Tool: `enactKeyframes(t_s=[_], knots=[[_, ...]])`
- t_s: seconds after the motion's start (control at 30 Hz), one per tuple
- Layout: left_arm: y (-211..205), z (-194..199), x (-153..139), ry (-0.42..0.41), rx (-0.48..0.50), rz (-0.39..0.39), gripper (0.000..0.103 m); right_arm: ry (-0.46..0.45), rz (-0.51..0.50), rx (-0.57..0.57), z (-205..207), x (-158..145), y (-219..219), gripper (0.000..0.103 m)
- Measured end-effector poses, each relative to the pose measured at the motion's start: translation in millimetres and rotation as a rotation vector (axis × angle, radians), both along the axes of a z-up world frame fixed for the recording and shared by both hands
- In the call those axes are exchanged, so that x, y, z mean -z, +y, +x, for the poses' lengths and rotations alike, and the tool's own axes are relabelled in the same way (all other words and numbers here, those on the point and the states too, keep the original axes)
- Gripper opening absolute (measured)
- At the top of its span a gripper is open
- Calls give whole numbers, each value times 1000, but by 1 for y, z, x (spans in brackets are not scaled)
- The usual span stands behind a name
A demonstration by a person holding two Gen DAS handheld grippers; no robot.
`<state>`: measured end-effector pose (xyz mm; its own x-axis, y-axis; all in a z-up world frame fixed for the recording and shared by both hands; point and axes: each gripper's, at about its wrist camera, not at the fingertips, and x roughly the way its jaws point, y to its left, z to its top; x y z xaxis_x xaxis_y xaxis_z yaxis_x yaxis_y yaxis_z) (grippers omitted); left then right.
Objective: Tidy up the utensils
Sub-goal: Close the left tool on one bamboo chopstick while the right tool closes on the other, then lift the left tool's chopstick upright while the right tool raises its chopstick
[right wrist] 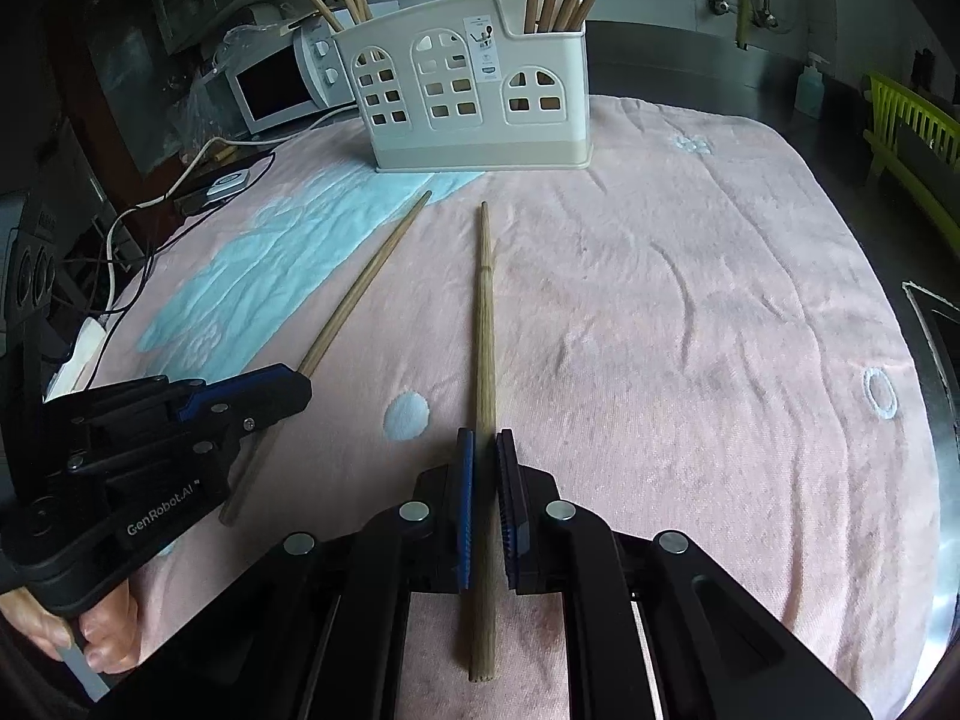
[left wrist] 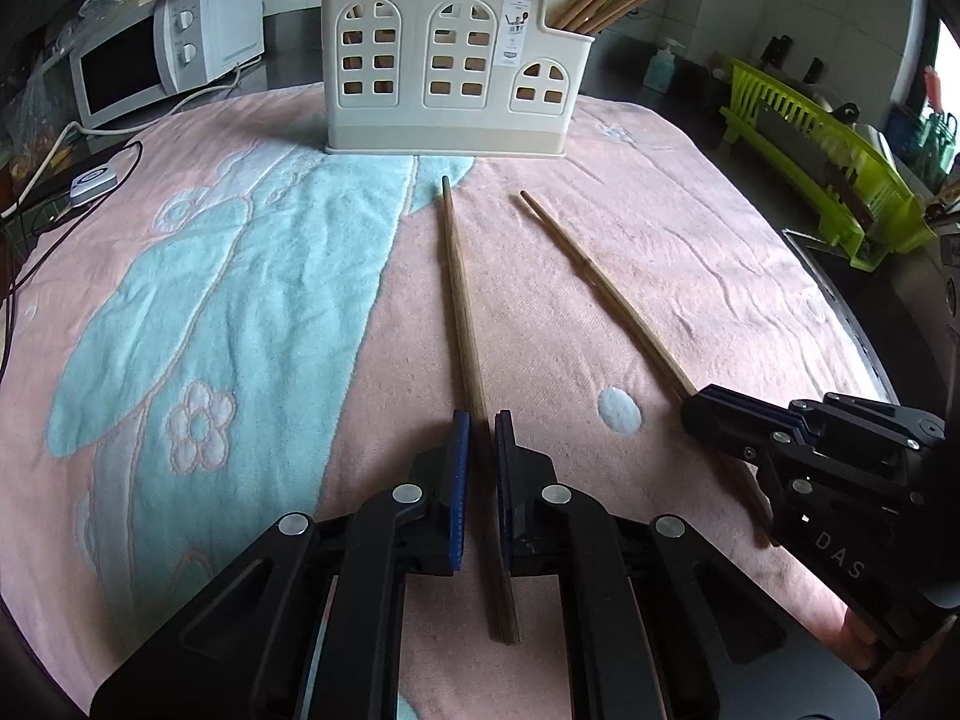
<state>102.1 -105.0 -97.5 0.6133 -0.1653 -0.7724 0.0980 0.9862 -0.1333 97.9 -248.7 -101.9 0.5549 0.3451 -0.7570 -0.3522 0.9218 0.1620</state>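
Two wooden chopsticks lie on a pink and blue towel in front of a cream utensil holder that has several chopsticks standing in it. My left gripper is shut on the left chopstick, with its pads pressed on both sides of the shaft. My right gripper is shut on the right chopstick the same way. The right gripper also shows in the left wrist view on its chopstick. The left gripper shows in the right wrist view on its chopstick. The holder stands at the towel's far edge.
A white microwave stands at the back left, with cables and a small puck device beside the towel. A green dish rack and a soap bottle stand at the right. The towel covers the table.
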Motion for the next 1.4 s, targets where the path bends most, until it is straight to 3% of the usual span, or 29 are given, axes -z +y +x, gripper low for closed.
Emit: enactKeyframes(t_s=[0.23, 0.53, 0.83, 1.07, 1.4], knots=[[-3, 0, 1, 3, 30, 21, 9, -6, -5, 6, -1, 0, 1, 9], [4, 0, -1, 14, 57, -14, 6, -24, -15, 7, -5, -7, 3, 7], [21, -11, -37, -92, 58, -21, 5, -88, -39, -24, -13, -41, 5, 7], [33, -21, -68, -195, 48, -50, 5, -106, -37, -33, -18, -49, 8, 7], [45, -21, -85, -228, 44, -67, 5, -180, -39, -50, -27, -78, 12, 7]])
